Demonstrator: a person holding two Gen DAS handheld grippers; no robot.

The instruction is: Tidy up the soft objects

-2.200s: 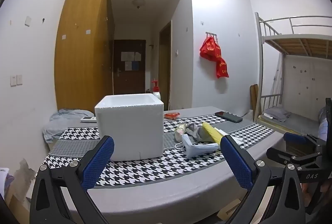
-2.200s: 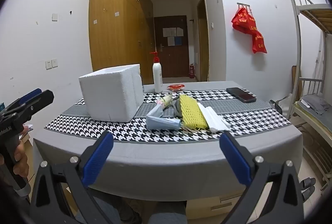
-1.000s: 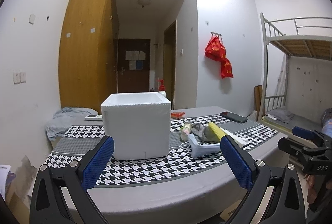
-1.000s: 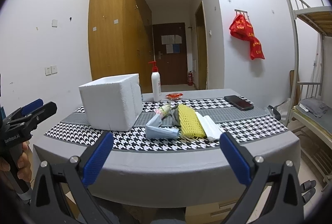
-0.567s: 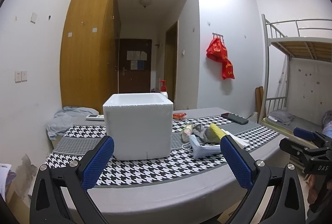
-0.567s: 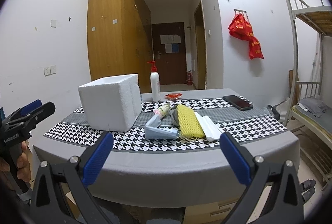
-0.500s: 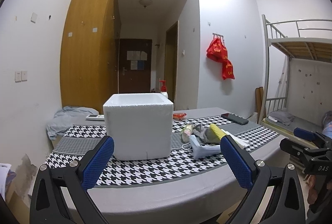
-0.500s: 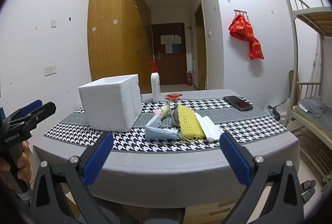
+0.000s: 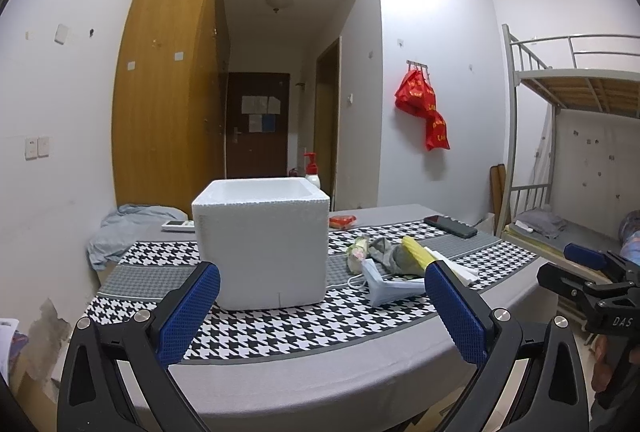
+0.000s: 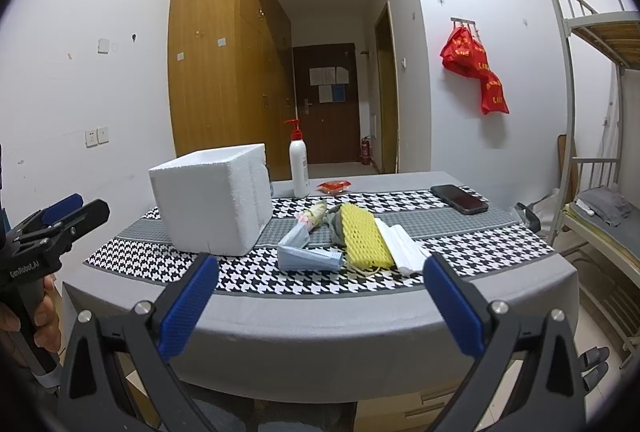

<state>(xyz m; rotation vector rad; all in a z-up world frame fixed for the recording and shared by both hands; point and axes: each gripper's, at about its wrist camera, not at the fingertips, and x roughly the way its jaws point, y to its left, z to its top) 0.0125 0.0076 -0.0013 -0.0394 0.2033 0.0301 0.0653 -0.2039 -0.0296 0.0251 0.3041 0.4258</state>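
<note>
A: Tool state first. Left gripper point(image 9: 322, 306), blue-padded fingers spread wide apart, nothing between them, held short of the near edge of the grey-clothed table point(image 9: 320, 368). Right gripper point(image 10: 320, 306) likewise: spread wide, empty, short of the table edge.

B: Location of the soft items?

A: One cluster on the black-and-white houndstooth runner point(image 10: 248, 274), just right of the white foam box point(image 10: 212, 202). Yellow mesh foam sleeve point(image 10: 364, 236): long axis runs from the near table edge away toward the far side, leaning slightly left at the far end. White folded foam sheet point(image 10: 402, 244) lies parallel, touching its right side. Light blue face mask point(image 10: 308, 252) lies crosswise at the near left of the sleeve, one end raised. Grey crumpled cloth point(image 10: 334, 222) behind it; a small pale wrapped bundle point(image 10: 314, 214) points toward the far left.

B: View differences?

A: Left wrist view shows the open top of the box point(image 9: 260, 190) and a blue-grey cloth heap point(image 9: 128, 228) off the table's left end; the sleeve point(image 9: 416, 252) is foreshortened there. Right wrist view shows the white pump bottle point(image 10: 299, 164) in full, where the left view shows only its red top. Black phone point(image 10: 459, 199) in both.
</note>
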